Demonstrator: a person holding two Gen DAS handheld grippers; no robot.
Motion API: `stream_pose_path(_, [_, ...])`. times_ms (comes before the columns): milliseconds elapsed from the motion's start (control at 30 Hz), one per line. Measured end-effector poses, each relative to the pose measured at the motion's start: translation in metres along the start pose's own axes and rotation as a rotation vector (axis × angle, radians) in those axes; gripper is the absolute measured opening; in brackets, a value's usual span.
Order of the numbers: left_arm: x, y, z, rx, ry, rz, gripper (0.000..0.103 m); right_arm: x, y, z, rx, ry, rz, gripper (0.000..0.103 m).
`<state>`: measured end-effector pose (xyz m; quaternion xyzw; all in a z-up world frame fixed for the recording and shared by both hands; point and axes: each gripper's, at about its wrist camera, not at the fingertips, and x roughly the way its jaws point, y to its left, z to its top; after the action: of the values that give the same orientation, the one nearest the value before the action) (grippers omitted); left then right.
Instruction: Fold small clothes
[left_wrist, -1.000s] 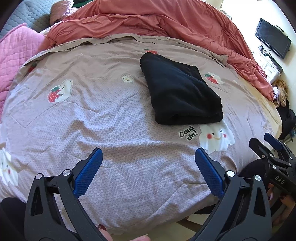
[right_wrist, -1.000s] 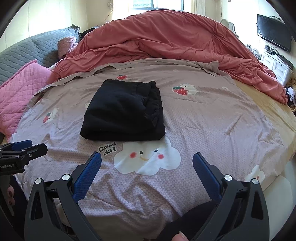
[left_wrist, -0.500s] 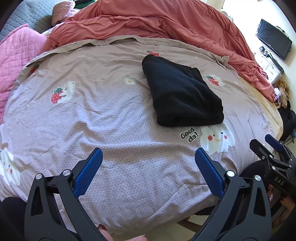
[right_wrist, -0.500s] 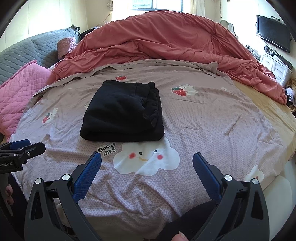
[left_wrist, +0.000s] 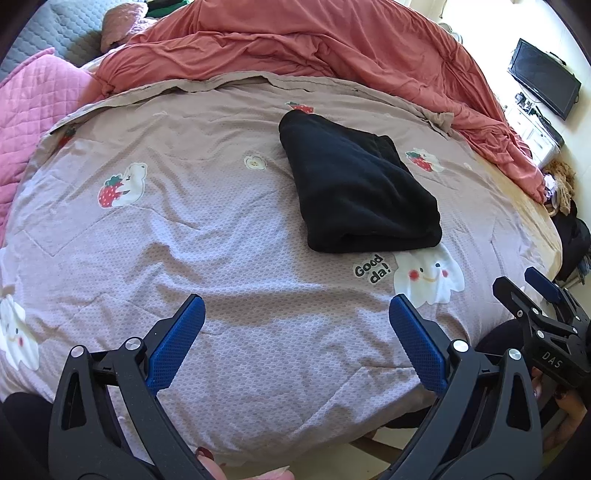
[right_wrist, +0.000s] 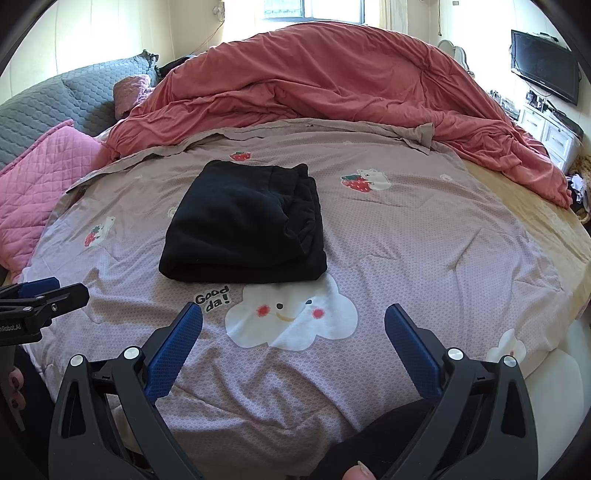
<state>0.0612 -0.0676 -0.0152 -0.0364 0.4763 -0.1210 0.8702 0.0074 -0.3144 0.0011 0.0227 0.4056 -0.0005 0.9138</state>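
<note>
A pink pillow (right_wrist: 40, 177) lies at the bed's left edge. The left tool (left_wrist: 295, 343) hangs over the near part of the quilt (left_wrist: 184, 229), blue fingers spread, holding nothing. The folded black garment (right_wrist: 243, 229) rests mid-bed, just beyond a cloud print (right_wrist: 291, 321). The right tool (right_wrist: 293, 341) hovers near it, spread and empty. A red duvet (right_wrist: 332, 74) is heaped behind.

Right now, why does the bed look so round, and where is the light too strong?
Left wrist view: the fisheye lens bends the printed bedspread into a dome; the top right corner near the TV is washed out. Right wrist view: same bulge; the window glares; the folded black garment stays sharp.
</note>
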Motion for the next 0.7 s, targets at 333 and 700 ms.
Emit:
stream_pose_path(333, [0.0014, -0.0016, -0.0007, -0.003, 0.002, 0.006, 0.094, -0.0002, -0.0012, 0.0002, 0.002, 0.000, 0.000, 0.098])
stream_pose_path(700, [0.0035, -0.0016, -0.0018, 0.008, 0.008, 0.022, 0.094, -0.0002, -0.0016, -0.0001, -0.002, 0.001, -0.001, 0.098])
